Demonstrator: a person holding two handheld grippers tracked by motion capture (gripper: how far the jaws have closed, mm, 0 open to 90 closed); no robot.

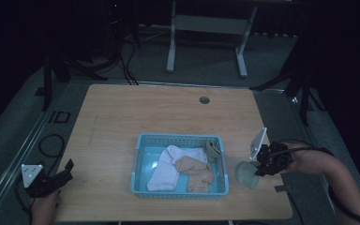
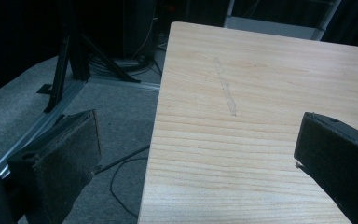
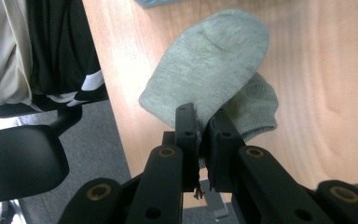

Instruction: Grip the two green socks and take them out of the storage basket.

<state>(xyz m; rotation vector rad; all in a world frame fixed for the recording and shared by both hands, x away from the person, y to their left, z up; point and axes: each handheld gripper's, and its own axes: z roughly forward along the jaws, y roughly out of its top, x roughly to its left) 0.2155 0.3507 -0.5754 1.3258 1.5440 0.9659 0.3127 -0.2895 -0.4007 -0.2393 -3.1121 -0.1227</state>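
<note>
Nearest the camera in the right gripper view, my right hand-held gripper has its jaws pinched nearly together on the cuff of a grey-green sock, which droops folded over the desk. In the high view that sock hangs just off the blue basket, at about 3 o'clock from it, near the desk's right edge.

I judge the step in hand to be carrying this sock across to the basket, where a white sock, a tan sock and another greenish sock already lie. The next move calls for lifting the sock clear of the basket's right wall, swinging toward 9 o'clock, and letting go over the bare floor of the basket at its upper left.

My left hand-held gripper rests at the desk's 7 o'clock corner, jaws spread wide and holding nothing; in its own view it straddles the desk's left edge.

Room is tight on the right: the desk edge sits close behind the sock, so I would not drift toward 4 o'clock. The far half of the desk, toward 12 o'clock, is open.
</note>
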